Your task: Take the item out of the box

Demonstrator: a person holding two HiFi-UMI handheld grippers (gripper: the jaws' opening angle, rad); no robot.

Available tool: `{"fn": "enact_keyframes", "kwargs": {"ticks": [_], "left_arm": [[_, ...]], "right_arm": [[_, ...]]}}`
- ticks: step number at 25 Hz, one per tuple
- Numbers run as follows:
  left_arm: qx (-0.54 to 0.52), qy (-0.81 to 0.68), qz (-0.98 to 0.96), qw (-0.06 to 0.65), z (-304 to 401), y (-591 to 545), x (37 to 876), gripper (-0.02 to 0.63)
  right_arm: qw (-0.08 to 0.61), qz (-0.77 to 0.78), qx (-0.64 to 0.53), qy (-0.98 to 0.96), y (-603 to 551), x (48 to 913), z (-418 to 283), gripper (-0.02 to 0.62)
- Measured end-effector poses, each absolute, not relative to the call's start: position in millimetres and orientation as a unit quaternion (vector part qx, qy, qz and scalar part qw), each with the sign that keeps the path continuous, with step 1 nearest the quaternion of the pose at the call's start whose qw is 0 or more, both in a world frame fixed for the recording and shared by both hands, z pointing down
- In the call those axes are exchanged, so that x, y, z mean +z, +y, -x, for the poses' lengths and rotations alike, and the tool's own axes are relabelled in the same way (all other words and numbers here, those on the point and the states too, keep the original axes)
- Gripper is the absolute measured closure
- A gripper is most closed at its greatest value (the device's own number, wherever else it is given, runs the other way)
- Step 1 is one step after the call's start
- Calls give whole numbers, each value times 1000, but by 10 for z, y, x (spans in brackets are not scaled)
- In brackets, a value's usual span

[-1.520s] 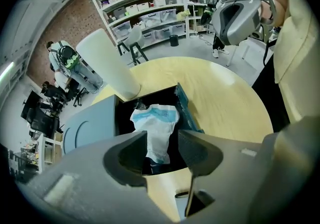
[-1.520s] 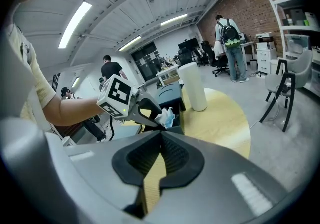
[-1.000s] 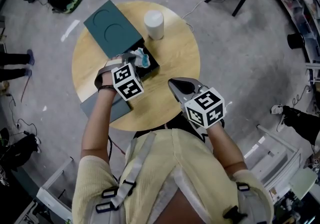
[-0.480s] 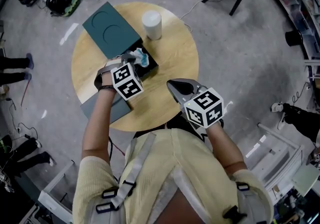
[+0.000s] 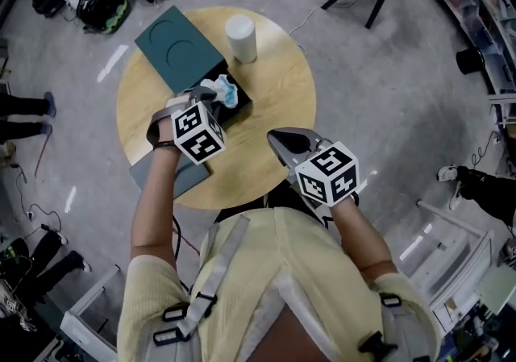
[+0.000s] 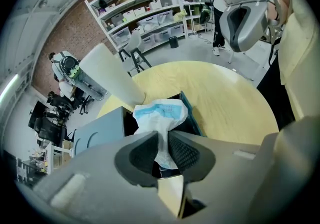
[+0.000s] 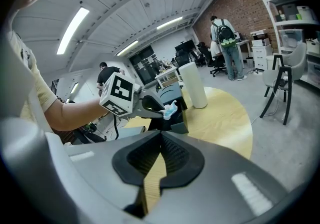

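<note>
A dark teal box [image 5: 239, 107] stands open on the round wooden table [image 5: 278, 82], its lid [image 5: 177, 42] lying behind it. A white and blue crumpled packet [image 6: 161, 117] sticks up out of the box. My left gripper [image 6: 162, 149] is over the box with its jaws closing, and the pads pinch the packet's lower part. In the head view the packet [image 5: 222, 92] shows just beyond the left gripper [image 5: 205, 96]. My right gripper [image 7: 161, 140] is shut on nothing and hovers over the table's near right edge [image 5: 276, 139].
A white cylinder [image 5: 240, 36] stands at the table's far side, beside the lid. A flat grey-blue panel [image 5: 184, 176] lies at the near left edge under my left arm. Chairs, helmets and shelving stand on the floor around the table.
The left gripper's jaws have come together round the packet and the gripper has shifted slightly left and up. The right gripper has hardly moved.
</note>
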State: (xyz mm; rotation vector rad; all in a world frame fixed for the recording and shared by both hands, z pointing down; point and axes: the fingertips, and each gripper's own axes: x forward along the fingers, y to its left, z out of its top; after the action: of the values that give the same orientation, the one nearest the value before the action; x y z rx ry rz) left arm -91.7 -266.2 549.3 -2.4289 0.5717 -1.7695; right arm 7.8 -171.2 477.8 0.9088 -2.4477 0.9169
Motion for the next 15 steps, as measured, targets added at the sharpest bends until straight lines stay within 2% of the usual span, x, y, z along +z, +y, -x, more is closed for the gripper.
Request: {"fn": "enact_keyframes", "kwargs": {"ticks": [8, 15], "left_arm": [[-560, 217, 796, 77, 822, -2457, 5133, 540], [-533, 255, 804, 73, 799, -2173, 4833, 540]], "right_arm": [[182, -326, 310, -874, -1568, 4675, -199, 591], [180, -323, 295, -881, -1426, 4605, -287, 591]]}}
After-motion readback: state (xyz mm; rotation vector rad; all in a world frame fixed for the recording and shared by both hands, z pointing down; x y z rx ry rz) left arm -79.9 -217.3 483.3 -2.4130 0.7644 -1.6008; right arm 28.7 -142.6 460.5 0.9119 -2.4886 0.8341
